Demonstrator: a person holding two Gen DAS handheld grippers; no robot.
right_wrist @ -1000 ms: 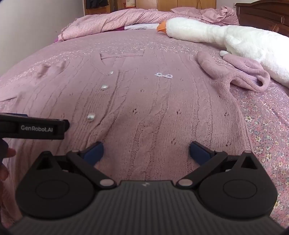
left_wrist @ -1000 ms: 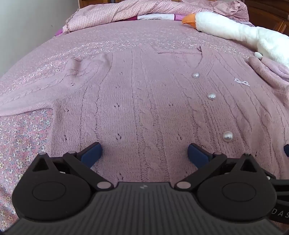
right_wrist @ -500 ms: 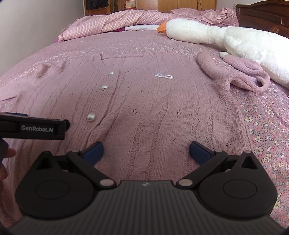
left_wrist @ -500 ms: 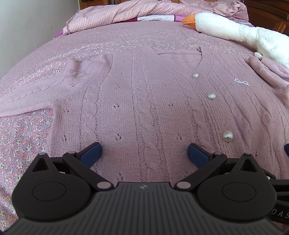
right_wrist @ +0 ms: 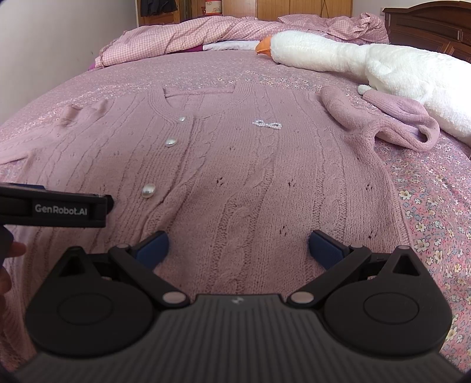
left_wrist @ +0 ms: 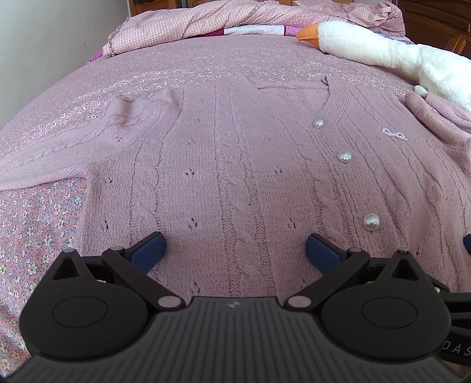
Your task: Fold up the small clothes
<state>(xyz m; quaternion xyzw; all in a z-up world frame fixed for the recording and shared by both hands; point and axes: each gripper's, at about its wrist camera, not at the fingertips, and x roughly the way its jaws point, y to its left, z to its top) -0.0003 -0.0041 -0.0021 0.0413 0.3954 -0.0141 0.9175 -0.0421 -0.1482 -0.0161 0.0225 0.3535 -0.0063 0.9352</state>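
Blue pads tip the fingers of both tools. The left hand-held gripper (left_wrist: 234, 250) has its jaws spread wide with nothing between them, low over the hem end of a pink cable-knit cardigan (left_wrist: 235, 165). The right hand-held gripper (right_wrist: 238, 246) is likewise spread wide and holds nothing, above the same garment on the other side of its button band. In the right wrist view the left tool's black body juts in from the left edge, with part of a hand (right_wrist: 8, 265) beneath it, cut off by the frame.

The cardigan lies flat, front up, on the bed (right_wrist: 435, 206), which has a pink floral cover. Three pearl buttons (left_wrist: 344, 156) run down its front; whether more sit lower is hidden behind the tool bodies. One small beaded bow (right_wrist: 267, 125) lies on the chest panel. One sleeve stretches out flat to the left and runs out of frame; the other sleeve (right_wrist: 391, 117) is bunched in a heap at the right, just beside one white plush goose (right_wrist: 368, 63) with an orange beak. The goose's rear end is cut off at the right edge. At the head of the bed lies a rumpled pink checked quilt (right_wrist: 182, 41). Dark wooden furniture (right_wrist: 429, 22) stands beyond, only partly in view.
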